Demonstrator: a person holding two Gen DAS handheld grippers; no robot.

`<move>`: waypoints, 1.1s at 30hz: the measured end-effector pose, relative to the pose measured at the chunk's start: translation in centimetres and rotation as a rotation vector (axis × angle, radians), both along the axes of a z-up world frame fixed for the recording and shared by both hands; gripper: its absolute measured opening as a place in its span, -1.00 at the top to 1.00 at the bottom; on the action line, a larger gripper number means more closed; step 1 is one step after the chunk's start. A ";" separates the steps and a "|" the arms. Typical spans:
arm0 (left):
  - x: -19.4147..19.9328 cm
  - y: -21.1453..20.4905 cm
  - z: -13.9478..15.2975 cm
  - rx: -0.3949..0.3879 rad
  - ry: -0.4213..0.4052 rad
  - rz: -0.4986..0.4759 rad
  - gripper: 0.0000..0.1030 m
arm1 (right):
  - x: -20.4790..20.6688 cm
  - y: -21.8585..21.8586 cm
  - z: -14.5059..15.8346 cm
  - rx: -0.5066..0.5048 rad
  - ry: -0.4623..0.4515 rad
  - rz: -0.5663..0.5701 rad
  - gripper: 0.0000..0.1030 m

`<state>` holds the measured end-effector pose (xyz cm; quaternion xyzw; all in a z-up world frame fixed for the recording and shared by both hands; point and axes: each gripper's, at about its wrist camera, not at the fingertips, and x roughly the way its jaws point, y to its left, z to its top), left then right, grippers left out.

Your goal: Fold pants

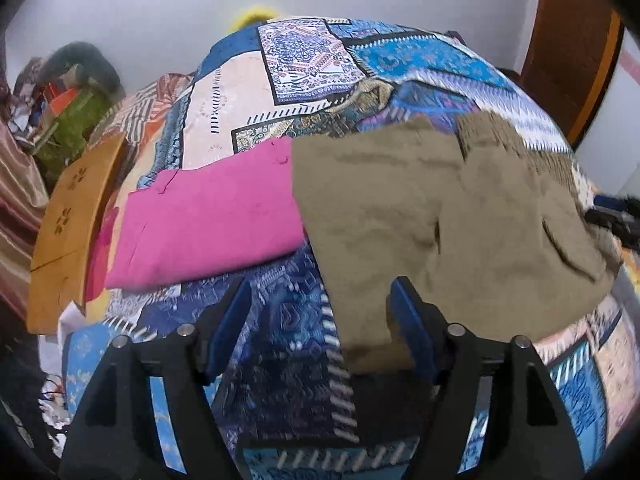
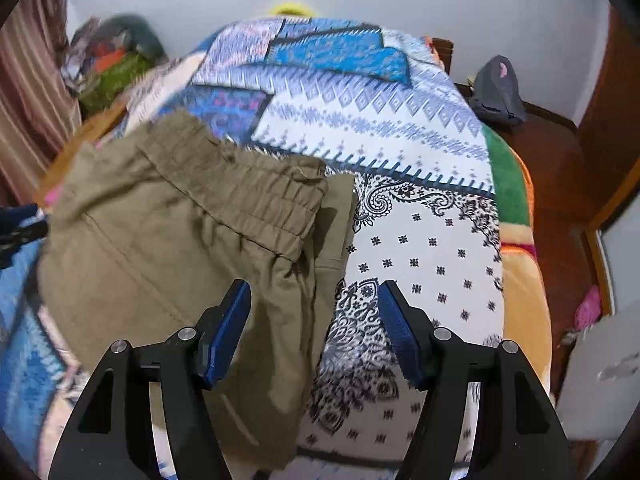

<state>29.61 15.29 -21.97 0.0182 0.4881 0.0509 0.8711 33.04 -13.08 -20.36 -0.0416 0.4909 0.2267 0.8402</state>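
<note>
Left wrist view: my left gripper (image 1: pixel 320 320) gapes, empty, olive pants (image 1: pixel 440 216) stretching right from its right finger. My right gripper (image 2: pixel 314 316), also spread, straddles their waistband-side edge; both near.

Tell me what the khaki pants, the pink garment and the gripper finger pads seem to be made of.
Khaki pants: looks like matte woven cotton, with soft creases and a gathered elastic waistband.
Pink garment: matte, slightly fuzzy cloth, perhaps cotton or knit; blur leaves it open.
Finger pads: blue, ribbed, probably rubber or soft plastic, on black hard-plastic arms.
</note>
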 end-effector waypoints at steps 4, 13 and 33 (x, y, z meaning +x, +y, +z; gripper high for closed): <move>2.4 1.3 -0.7 -0.097 0.029 0.011 -0.44 | -0.7 0.3 0.3 0.011 -0.004 -0.029 -0.21; 5.8 0.8 -3.9 -0.179 0.101 -0.030 -0.44 | 2.3 1.5 -3.6 0.036 0.093 -0.052 -0.24; 5.3 -2.7 0.6 -0.089 -0.037 -0.108 0.93 | 3.0 2.2 -1.8 0.102 0.062 0.017 0.69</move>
